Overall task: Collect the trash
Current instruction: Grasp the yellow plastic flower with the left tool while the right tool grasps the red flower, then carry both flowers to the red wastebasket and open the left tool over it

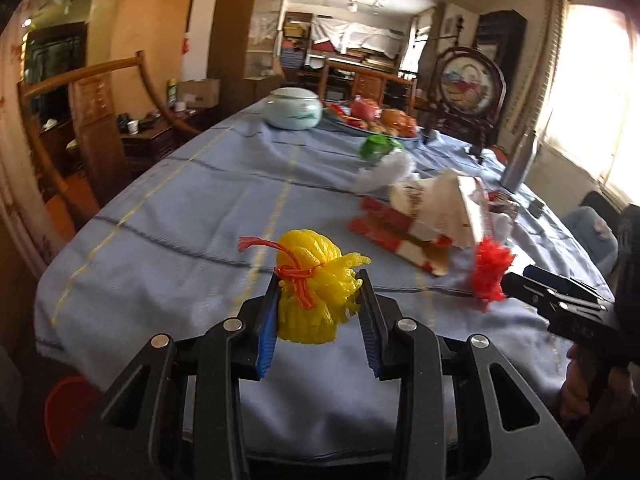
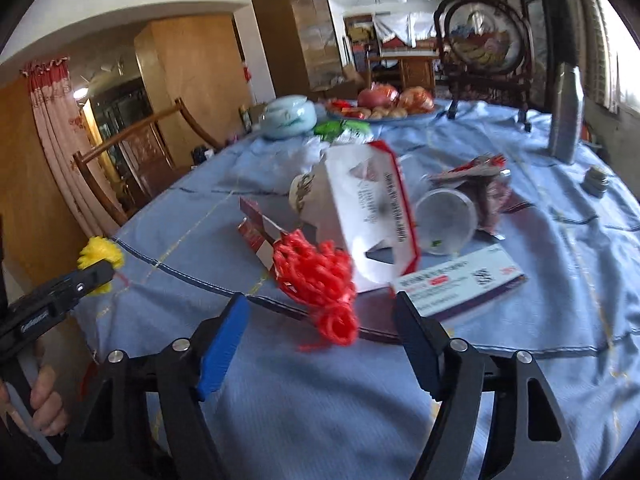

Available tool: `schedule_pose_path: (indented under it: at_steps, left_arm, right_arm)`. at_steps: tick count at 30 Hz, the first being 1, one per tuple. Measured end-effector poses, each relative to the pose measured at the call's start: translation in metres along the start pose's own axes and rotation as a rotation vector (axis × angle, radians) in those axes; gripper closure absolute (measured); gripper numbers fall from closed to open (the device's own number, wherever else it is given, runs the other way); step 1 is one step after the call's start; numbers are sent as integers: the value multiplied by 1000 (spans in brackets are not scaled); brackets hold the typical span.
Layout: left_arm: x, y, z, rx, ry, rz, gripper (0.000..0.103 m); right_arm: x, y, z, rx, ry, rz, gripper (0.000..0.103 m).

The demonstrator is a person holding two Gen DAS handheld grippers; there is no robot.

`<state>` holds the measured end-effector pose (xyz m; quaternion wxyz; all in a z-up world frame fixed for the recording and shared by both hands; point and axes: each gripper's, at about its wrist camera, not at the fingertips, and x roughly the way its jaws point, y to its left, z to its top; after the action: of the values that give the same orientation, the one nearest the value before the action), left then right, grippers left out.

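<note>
Now: both grippers at the worktop's [image 1: 168, 208] near edge, one net bundle each.
Left gripper [image 1: 318, 300] jaws clamped on yellow net [image 1: 316, 288]. Right gripper [image 2: 320, 320] jaws apart; red net [image 2: 316, 276] sits between them, pads clear of it (frame blurred). Torn carton [image 2: 368, 208] at 12 o'clock beyond the red net.

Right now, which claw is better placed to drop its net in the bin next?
Left, probably. The left claw is shut on the yellow net at the table's near edge, with what looks like a red bin just below. The right claw stands open around the red net, not gripping.
</note>
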<state>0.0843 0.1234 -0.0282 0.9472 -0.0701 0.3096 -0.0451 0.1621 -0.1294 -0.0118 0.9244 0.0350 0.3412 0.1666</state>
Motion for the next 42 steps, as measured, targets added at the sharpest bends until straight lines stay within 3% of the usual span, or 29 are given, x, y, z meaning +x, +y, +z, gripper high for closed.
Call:
schedule_pose_path:
  at_steps: [5,7,9,13,18,23,26,30,33,39,42]
  left_arm:
    - [-2,20,-3,-29,13,16,66]
    - [1,21,-4,-32,21,15,66]
    - [8,21,-6,-33,36,16,66]
    - [19,20,-10,-43,72,11,66]
    - [18,22,-4,-58,75,31,66]
    - [-9,39,3,-94,65,141,66]
    - [-42,64,-3,-161,52,254,67]
    - [-91,104,-24,-281,33,403,66]
    - [-121,139,-61,-387,34,495,66]
    - [-117,197,-118,-528,94,502,66]
    - [-107,216,-135,-569,109,484,59]
  right_arm:
    - [21,8,10,6,59,-7,31]
    - [28,8,14,0,86,-9,39]
    - [34,4,15,0,107,-4,73]
    - [29,-7,14,36,76,15,75]
    - [2,-7,12,63,-24,103,75]
    - [-5,16,19,7,-52,239,75]
    - [-7,40,24,-45,-50,345,75]
    - [-8,73,26,-110,-29,465,75]
    - [-11,103,22,-162,-9,519,75]
    - [-17,153,1,-233,47,534,75]
    - [-13,180,-5,-270,73,526,75]
